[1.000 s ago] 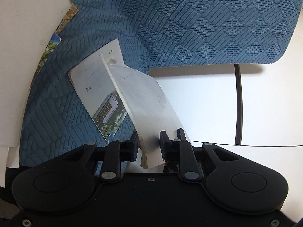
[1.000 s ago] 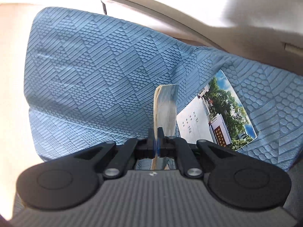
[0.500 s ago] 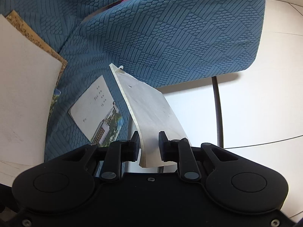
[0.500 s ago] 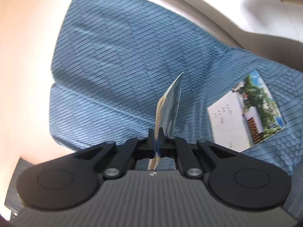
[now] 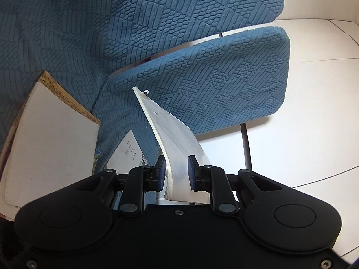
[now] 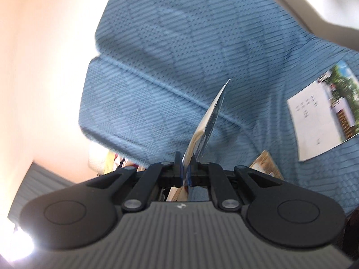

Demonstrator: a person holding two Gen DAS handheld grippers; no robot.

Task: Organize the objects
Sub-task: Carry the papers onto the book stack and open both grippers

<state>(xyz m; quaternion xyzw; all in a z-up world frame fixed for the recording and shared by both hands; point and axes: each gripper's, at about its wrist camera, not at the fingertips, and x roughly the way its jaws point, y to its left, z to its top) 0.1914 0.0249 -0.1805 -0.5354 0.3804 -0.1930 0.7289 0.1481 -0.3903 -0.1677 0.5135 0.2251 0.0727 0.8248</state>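
My left gripper (image 5: 177, 168) is shut on a white booklet (image 5: 170, 134) that sticks up edge-on above the blue cushion (image 5: 213, 78). In the right wrist view my right gripper (image 6: 185, 168) holds a thin, glossy blue-covered booklet (image 6: 213, 116) between its pads, edge-on and leaning right; its jaws are opening slightly. A booklet with a white cover and a building photo (image 6: 320, 112) lies flat on the blue sofa cover (image 6: 168, 56), to the right of that gripper. The same kind of photo booklet (image 5: 128, 150) lies just left of my left gripper's fingers.
A large white book with a tan edge (image 5: 49, 139) rests on the cushion at the left. The cushion's edge overhangs a white tiled floor (image 5: 314, 112) on the right. A brown-edged item (image 6: 264, 163) peeks out beside the right gripper. The right wrist view is motion-blurred.
Both grippers have risen and pulled away from the sofa with their booklets still held. The photo booklet on the cushion has slid lower and sideways in both views.
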